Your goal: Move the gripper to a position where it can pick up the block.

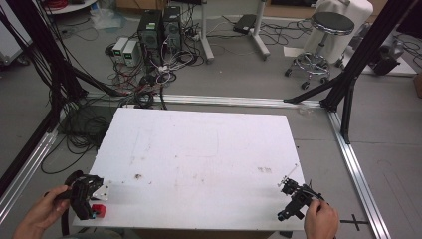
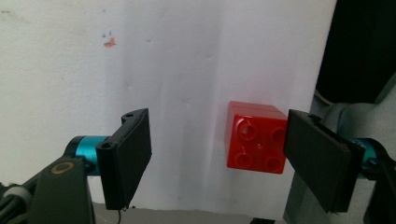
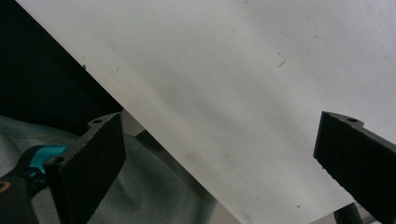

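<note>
Left gripper [image 2: 217, 158] fingers spread wide around the red block [image 2: 256, 137] at the desk [image 1: 199, 149] corner, apparently poised for pickup; right gripper [image 3: 219, 163] fingers wide apart, empty.

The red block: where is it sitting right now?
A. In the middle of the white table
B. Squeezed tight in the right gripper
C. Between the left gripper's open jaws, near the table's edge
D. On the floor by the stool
C. In the left gripper view the red block rests on the white table between the open jaws of the left gripper, close to the table's edge.
</note>
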Action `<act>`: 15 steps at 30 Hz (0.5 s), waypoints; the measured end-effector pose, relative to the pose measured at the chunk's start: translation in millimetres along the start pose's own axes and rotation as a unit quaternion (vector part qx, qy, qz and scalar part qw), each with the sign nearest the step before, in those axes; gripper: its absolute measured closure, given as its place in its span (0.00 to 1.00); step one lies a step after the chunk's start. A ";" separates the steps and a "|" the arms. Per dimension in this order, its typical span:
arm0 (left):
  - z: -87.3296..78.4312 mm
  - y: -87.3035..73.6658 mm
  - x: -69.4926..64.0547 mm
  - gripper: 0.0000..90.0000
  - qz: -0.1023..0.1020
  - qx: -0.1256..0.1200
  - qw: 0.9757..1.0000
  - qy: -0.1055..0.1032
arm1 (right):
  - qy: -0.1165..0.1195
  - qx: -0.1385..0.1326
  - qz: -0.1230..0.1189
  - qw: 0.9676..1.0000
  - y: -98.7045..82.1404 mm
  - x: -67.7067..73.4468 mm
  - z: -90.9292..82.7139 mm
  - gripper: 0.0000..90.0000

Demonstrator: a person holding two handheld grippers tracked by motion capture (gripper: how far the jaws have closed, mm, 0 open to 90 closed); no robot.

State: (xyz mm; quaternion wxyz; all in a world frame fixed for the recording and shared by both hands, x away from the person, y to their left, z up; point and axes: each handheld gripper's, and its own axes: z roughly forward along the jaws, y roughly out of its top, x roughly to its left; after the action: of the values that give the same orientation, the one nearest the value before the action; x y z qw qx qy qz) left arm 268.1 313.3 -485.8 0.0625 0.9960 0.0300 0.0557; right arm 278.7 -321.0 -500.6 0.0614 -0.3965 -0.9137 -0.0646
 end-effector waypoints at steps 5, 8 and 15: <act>1.7 -2.3 -4.7 0.26 0.013 0.003 1.000 -0.003 | 0.000 0.001 -0.002 1.000 1.4 0.5 1.0 0.02; 2.5 -4.7 -7.3 0.26 0.016 0.002 1.000 -0.004 | -0.001 0.001 -0.003 1.000 1.9 0.8 1.4 0.02; 9.4 -8.6 -13.1 0.26 0.028 0.007 1.000 -0.007 | -0.002 0.004 -0.005 1.000 2.4 0.7 1.2 0.02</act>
State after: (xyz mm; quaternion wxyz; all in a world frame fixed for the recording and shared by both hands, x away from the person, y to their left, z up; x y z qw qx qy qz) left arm 255.7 319.8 -497.6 0.0546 0.9973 0.0017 0.0501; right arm 279.9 -318.7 -501.5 0.0608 -0.3923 -0.9158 -0.0604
